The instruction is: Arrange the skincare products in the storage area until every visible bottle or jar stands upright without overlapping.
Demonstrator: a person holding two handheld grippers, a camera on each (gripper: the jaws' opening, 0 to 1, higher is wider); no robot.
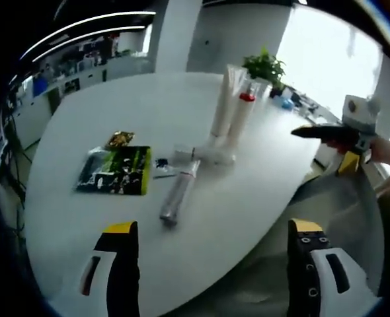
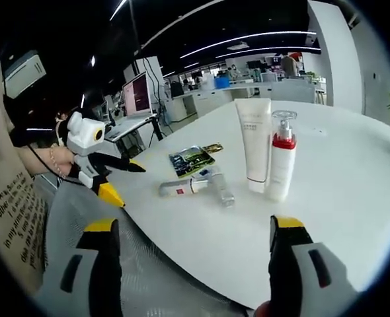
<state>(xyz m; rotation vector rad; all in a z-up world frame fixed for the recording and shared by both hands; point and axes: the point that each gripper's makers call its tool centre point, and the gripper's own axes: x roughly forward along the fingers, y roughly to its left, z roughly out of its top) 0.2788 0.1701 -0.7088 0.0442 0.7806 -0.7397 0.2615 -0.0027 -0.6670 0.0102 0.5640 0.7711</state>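
Your left gripper [image 1: 211, 264] hangs released over the near edge of the white surface [image 1: 248, 211], jaws spread wide with nothing between them. Your right gripper [image 2: 188, 261] is likewise released and holds nothing, hovering off the edge of the surface, above a grey mesh chair back [image 2: 109, 224].

Just past the left gripper, a slim silver tube [image 1: 177, 193] lies flat on its side on the surface. Beside it, to the left in the left gripper view, lies a dark green packet [image 1: 116, 170], with a small gold sachet [image 1: 119, 139] just beyond that. A clear bottle [image 2: 220, 187] also lies on its side, touching or nearly touching the silver tube's far end.

Further on, the tall white tube [image 2: 254, 142] stands upright, and the pump bottle with a red collar [image 2: 281, 158] stands upright right beside it. A potted plant [image 1: 264, 66] sits at the far side.
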